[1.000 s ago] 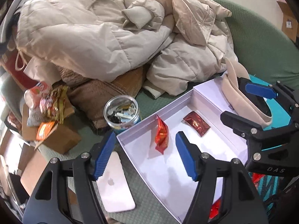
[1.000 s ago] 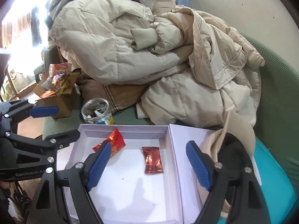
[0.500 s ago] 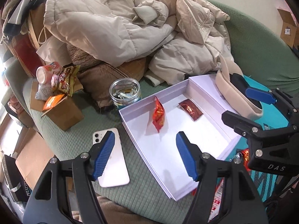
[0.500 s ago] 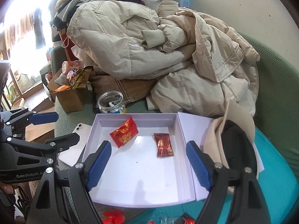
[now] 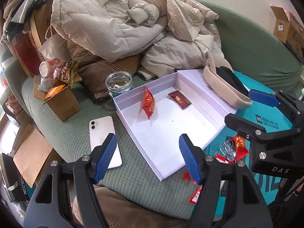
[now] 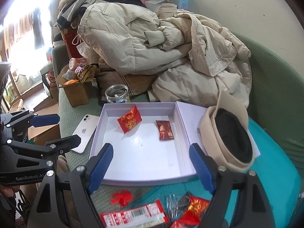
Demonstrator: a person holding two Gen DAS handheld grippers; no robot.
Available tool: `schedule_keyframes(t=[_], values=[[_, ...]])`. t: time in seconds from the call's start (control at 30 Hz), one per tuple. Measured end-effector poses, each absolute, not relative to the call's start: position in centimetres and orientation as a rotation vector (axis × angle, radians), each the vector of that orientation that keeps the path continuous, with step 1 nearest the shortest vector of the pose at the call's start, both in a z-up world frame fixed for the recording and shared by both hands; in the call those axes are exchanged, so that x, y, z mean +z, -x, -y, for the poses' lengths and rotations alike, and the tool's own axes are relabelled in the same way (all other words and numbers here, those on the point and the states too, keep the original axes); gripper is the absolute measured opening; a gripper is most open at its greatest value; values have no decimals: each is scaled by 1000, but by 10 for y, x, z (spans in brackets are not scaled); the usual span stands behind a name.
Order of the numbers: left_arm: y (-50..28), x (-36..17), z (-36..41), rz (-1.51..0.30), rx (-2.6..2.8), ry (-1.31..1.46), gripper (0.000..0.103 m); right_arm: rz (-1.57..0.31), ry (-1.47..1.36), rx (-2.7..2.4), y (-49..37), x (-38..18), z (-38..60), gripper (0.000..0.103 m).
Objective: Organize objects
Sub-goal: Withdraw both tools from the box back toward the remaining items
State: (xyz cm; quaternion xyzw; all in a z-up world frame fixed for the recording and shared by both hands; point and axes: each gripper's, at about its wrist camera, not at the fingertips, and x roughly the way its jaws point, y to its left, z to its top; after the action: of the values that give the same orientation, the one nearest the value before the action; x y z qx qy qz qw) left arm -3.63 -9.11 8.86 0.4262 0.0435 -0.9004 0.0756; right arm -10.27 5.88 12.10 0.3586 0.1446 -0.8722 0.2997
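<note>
A heap of cream padded jackets (image 6: 152,43) lies behind the white box (image 6: 106,142), which sits on the green cushion. Right of the box, on its flap, rests a beige hat (image 6: 226,134). Left of the box lies a white phone (image 5: 103,138), and behind the box stands a glass jar (image 6: 117,94). Inside the box lie a bright red packet (image 6: 130,120) and a dark red packet (image 6: 165,130), apart. In front of the box are more red wrappers (image 6: 133,215). The left gripper (image 5: 148,157) and right gripper (image 6: 151,168) both hang released, jaws wide, holding and touching nothing.
</note>
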Motion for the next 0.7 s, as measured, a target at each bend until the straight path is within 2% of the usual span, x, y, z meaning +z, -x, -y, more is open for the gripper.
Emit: schedule_keyframes(t=[0.7], values=[[2, 73, 59, -110, -2727, -1343, 67, -372, -1029, -2318, 59, 106, -94, 83]])
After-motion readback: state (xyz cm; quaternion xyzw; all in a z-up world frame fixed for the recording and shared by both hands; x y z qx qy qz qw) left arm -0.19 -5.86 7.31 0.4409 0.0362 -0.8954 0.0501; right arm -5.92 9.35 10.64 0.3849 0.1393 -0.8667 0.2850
